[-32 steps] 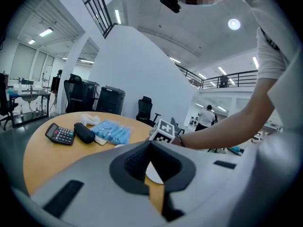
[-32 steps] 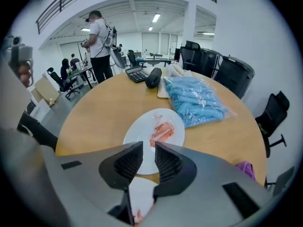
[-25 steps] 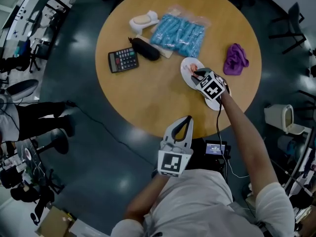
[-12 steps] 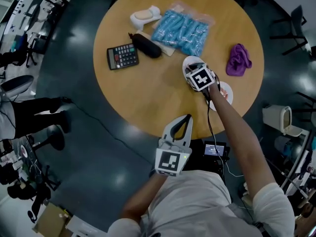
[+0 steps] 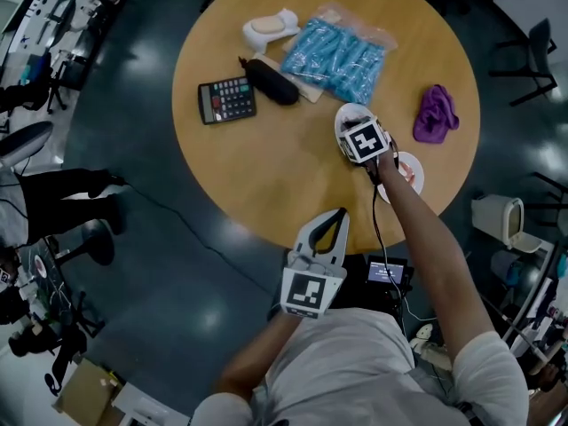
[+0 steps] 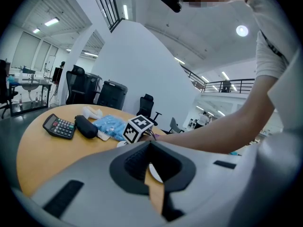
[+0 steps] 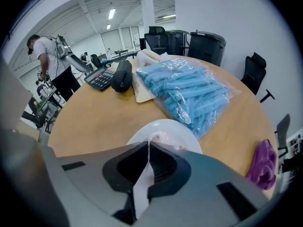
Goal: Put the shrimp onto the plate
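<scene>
Right hand-held gripper [image 7: 149,144]: its jaws are closed together, and the tips hang low over a white plate [image 7: 165,126].
Shrimp [image 7: 159,137]: pink, and lying on that plate right at the tips of the right jaws. I cannot tell if the tips touch it.
Left hand-held gripper [image 6: 150,144]: its jaws are closed together with nothing in them. It is held off the bench, close to the person's body.
Bench [image 5: 266,167]: round and wood-coloured.
Blue bag [image 7: 189,93]: a clear bag full of blue sticks, just behind the plate.
Second plate [image 5: 410,172]: small and white, near the bench edge, partly under the person's right arm.
Purple cloth [image 5: 437,114]: crumpled up, lying to the right of the shrimp's plate.
Calculator [image 5: 227,101]: dark, on the left part of the bench.
Black pouch [image 5: 272,85]: long and dark, lying between the calculator and the blue bag.
</scene>
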The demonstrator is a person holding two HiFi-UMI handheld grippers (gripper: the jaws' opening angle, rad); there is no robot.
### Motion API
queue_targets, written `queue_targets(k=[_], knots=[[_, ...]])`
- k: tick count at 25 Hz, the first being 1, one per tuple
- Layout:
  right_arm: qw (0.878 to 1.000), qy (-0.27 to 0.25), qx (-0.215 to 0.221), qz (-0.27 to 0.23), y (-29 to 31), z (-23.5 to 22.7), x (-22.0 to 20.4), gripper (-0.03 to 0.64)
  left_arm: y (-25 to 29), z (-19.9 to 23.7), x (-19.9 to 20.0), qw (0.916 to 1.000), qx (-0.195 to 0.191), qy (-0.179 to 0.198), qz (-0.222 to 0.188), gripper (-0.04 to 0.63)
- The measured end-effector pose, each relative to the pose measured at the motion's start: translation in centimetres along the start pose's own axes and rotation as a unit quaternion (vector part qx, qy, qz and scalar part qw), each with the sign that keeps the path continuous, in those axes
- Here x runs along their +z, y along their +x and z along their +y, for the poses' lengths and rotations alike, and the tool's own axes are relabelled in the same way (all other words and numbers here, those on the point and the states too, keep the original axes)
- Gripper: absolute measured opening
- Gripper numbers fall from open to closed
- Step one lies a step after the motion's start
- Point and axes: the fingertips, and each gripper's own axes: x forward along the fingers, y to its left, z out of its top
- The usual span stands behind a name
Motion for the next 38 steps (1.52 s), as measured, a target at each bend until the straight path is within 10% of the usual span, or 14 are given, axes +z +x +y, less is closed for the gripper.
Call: queue_targets(k=[19, 25, 38], knots=[[0.994, -0.030, -0.004, -0.102, -9.3, 1.7, -4.9, 0.021, -1.0, -3.4, -0.4, 0.9993, -0.017, 0.033, 0.007, 0.008], [0.983, -0.173, -0.050, -0.034, -9.8, -0.2, -13.5, 0.021, -1.6, -4.8, -2.2, 0.9990, -0.007, 0.039, 0.023, 0.008], [0.974, -0.226, -0.010, 0.018, -7.5, -3.0, -17.5, 0.023, -1.8, -5.6, -1.6, 0.9983, 0.014, 0.039, 0.041, 0.008]])
